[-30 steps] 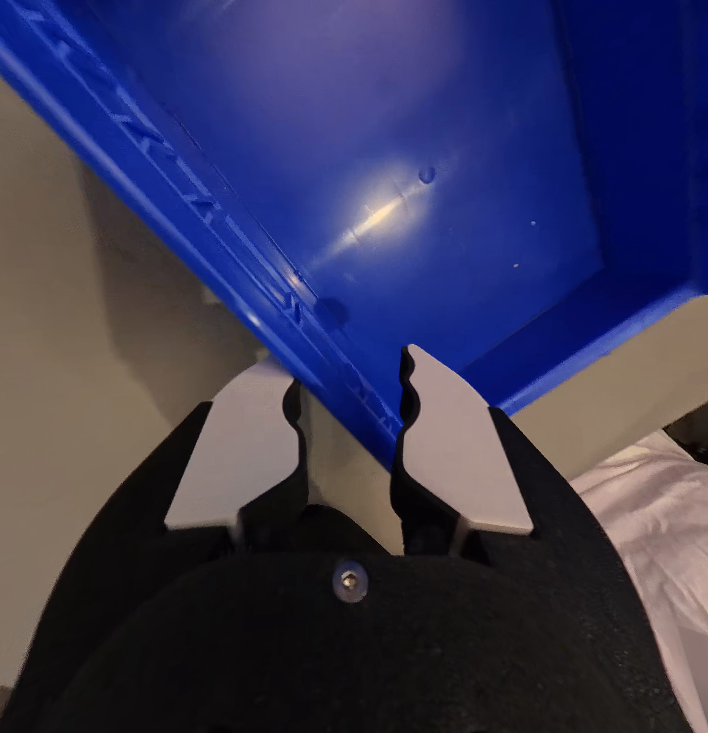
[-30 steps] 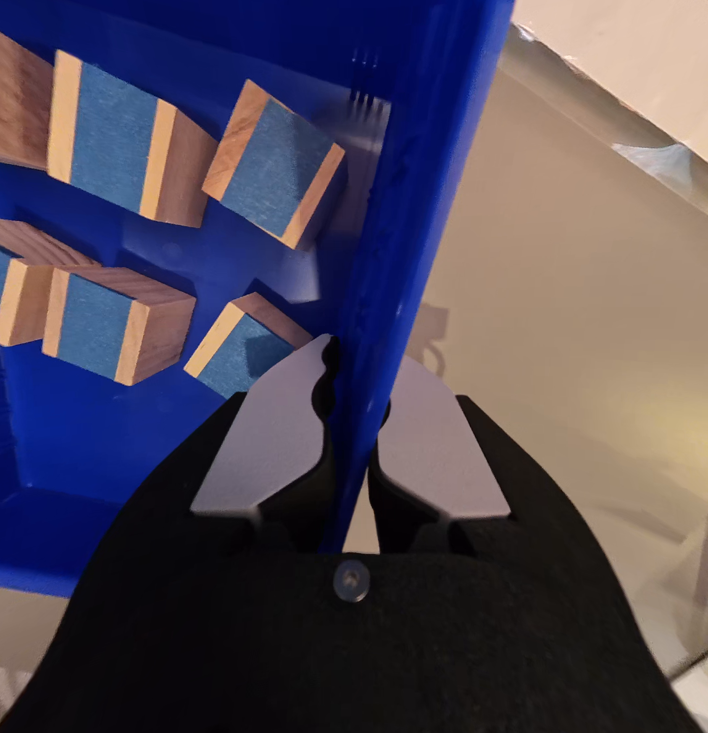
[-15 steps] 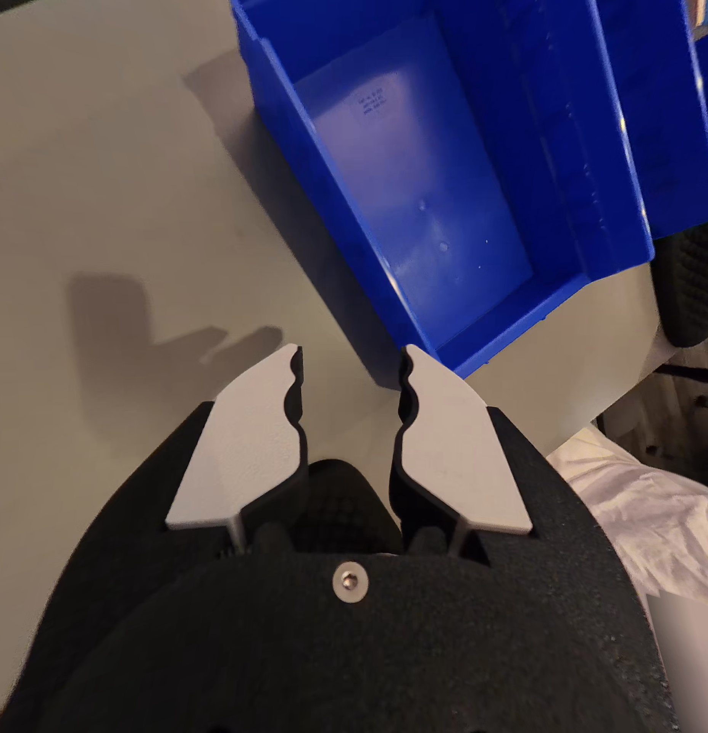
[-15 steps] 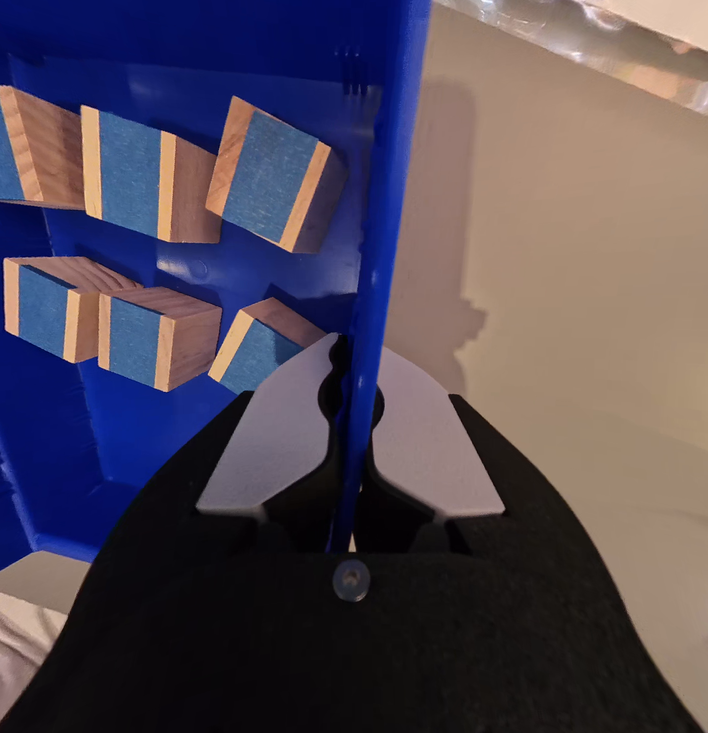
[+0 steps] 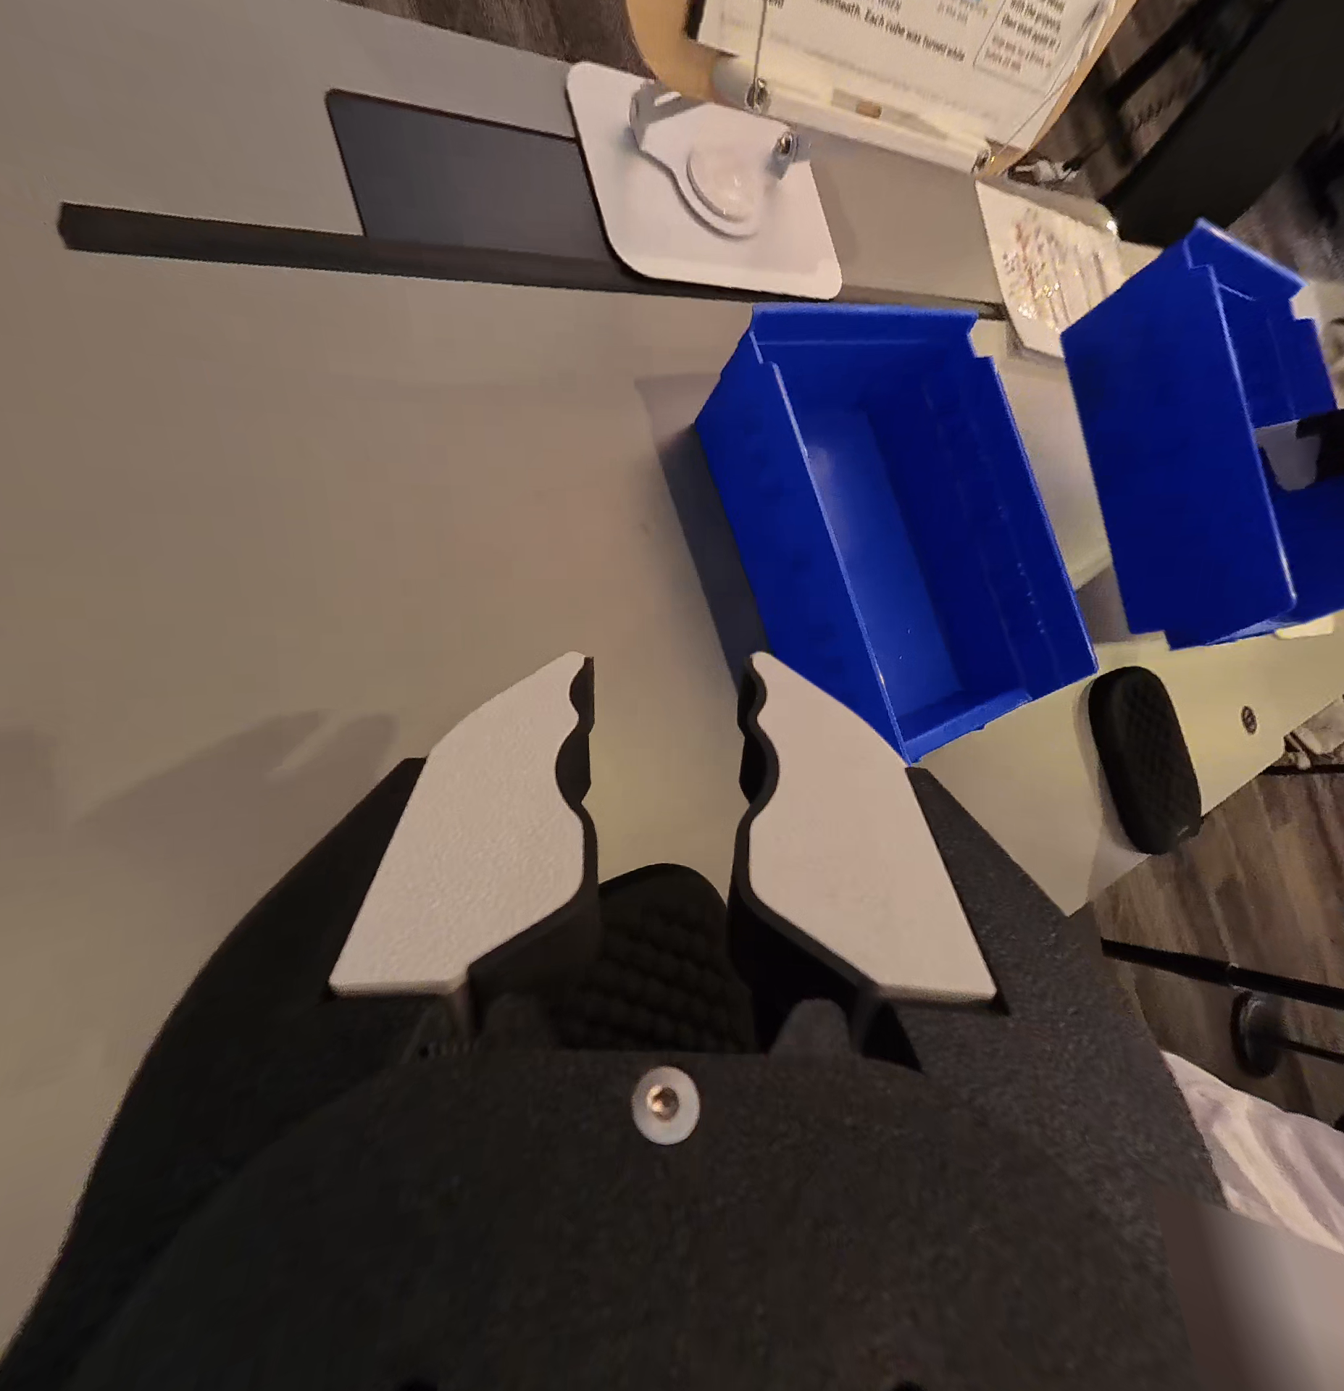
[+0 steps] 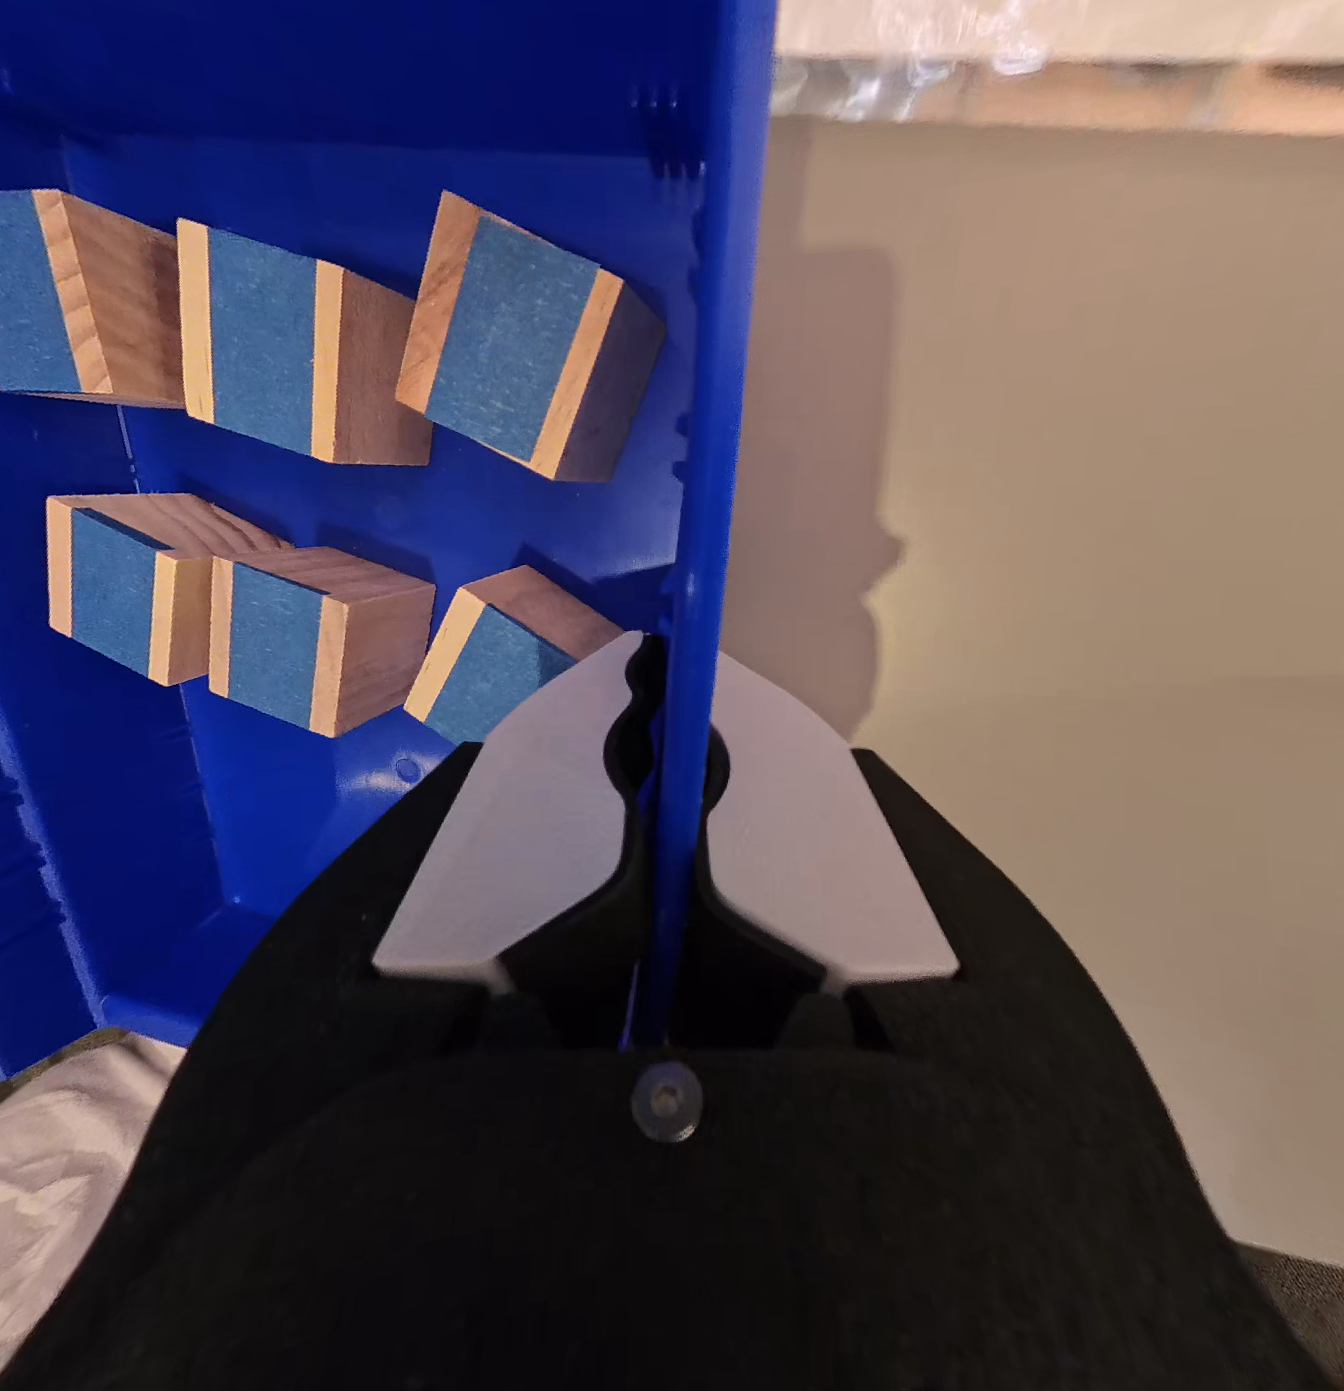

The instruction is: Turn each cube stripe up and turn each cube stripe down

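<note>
Cubes: six wooden blocks [image 6: 503,339], square-edged, each with a matte blue stripe facing the right wrist camera, lay in two rows of three inside the bin, left of the right gripper's fingers.
Bin: glossy blue plastic bin [image 6: 717,376]; its thin side wall ran upright between the fingers.
Right gripper [image 6: 672,647]: grey fingers with scalloped black pads pinched that wall.
Left gripper [image 5: 665,666]: spread, holding nothing, above bare table.
Empty bin [image 5: 879,527]: smooth blue plastic, ahead and right of the left gripper.
Table [image 5: 277,489]: flat grey, open ahead and left; edge close on the right.
</note>
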### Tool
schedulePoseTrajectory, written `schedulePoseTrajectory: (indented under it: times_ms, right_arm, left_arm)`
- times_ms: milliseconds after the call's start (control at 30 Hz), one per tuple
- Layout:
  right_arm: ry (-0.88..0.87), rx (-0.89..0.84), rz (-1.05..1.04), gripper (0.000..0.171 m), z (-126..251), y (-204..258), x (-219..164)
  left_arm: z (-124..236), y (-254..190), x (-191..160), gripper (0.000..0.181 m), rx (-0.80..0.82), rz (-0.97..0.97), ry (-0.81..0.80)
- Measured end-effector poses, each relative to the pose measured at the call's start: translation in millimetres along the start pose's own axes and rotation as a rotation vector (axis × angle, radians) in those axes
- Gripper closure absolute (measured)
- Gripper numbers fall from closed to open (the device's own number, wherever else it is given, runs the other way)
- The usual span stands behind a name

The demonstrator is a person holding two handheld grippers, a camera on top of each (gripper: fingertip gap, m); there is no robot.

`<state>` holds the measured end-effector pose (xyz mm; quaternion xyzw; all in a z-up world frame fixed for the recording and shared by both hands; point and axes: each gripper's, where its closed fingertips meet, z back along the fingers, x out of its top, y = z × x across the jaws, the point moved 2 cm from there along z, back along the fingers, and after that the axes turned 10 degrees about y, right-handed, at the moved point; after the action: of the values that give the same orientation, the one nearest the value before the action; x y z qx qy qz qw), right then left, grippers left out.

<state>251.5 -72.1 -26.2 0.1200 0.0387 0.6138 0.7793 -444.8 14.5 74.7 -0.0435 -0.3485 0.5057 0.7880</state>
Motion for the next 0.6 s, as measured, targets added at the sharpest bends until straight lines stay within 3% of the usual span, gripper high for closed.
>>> schedulePoseTrajectory:
  times_ms: [167,300,600]
  right_arm:
    - [-0.025,-0.041,0.02,0.165,47.4,65.5,13.0]
    - [-0.032,-0.017,0.078,0.165,56.4,152.0,31.4]
    - [0.033,0.114,0.329,0.165,-8.1,390.7,52.9]
  left_arm:
    - [12.1,18.9,-7.2,0.145,0.004,0.06,-0.028]
    - [23.8,28.8,-13.1,0.145,-0.009,0.094,-0.067]
    - [63.8,44.2,-45.3,0.145,0.011,0.172,-0.173]
